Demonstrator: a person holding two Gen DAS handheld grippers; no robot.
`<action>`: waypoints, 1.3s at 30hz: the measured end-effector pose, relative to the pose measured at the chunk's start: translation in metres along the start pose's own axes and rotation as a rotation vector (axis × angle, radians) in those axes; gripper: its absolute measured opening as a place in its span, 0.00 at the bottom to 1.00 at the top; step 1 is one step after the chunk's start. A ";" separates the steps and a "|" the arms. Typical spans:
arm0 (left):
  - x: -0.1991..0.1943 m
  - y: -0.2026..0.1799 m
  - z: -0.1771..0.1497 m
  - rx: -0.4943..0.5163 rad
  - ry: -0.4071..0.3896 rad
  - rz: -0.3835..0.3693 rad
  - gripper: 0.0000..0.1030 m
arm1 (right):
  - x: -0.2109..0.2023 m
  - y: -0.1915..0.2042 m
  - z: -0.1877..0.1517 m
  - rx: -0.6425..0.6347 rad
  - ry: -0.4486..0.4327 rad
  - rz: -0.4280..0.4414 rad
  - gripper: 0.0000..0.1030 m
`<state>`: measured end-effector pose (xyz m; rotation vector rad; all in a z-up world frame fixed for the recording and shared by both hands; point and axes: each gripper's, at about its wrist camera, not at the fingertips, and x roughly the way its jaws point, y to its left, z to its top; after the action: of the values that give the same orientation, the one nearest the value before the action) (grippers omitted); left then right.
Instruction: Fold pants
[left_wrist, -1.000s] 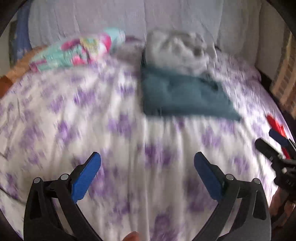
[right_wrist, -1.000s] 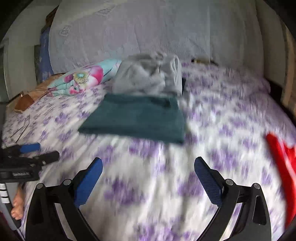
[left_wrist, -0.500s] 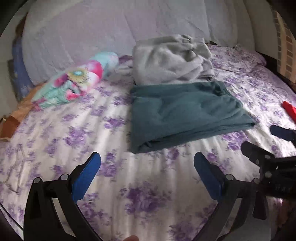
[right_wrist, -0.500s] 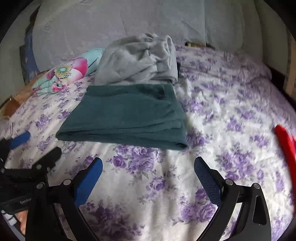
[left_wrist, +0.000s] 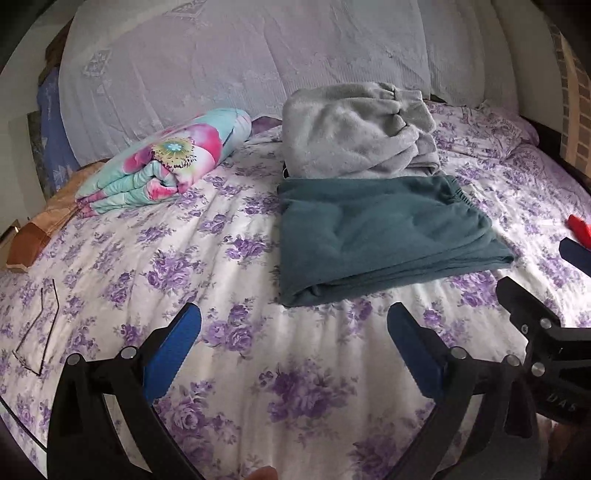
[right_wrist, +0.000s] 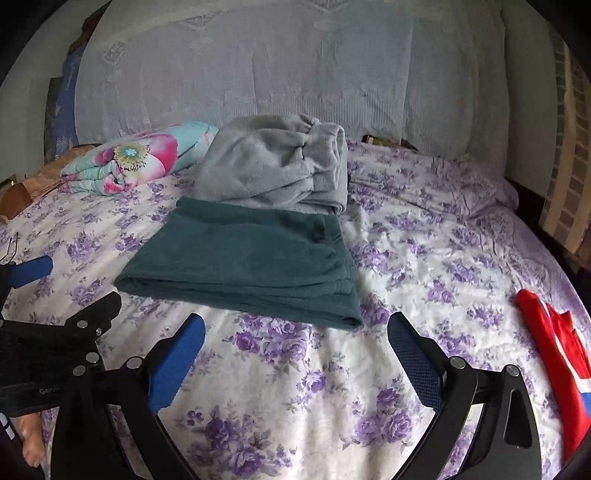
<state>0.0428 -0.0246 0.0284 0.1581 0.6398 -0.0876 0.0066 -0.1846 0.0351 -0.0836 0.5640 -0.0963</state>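
Hovering side by side over the floral bedspread (left_wrist: 295, 369), left gripper (left_wrist: 293, 339) and right gripper (right_wrist: 295, 347) both gape wide, empty; the teal pants (right_wrist: 251, 258) lie folded flat just ahead, tucked against the grey garment (right_wrist: 273, 166) — stacked neatly, job apparently done.

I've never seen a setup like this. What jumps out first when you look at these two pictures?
The dark green folded pants lie flat mid-bed on the purple-flowered sheet, with a rumpled grey fleece garment just behind them. A bright floral bundle sits to the left near the headboard, and a red cloth at the right edge. In front, both grippers' blue-padded fingers stand open, holding nothing.
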 end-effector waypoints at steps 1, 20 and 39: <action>-0.001 0.002 0.000 -0.006 -0.002 -0.005 0.96 | -0.002 0.000 0.000 0.000 -0.011 -0.002 0.97; -0.015 0.009 -0.006 -0.040 -0.038 -0.014 0.96 | -0.017 0.005 0.000 0.040 -0.049 0.067 0.97; 0.009 0.032 -0.016 -0.183 0.123 -0.157 0.96 | 0.008 0.000 -0.012 0.143 0.154 0.120 0.97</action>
<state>0.0443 0.0098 0.0141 -0.0641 0.7788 -0.1711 0.0066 -0.1856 0.0206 0.0979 0.7127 -0.0266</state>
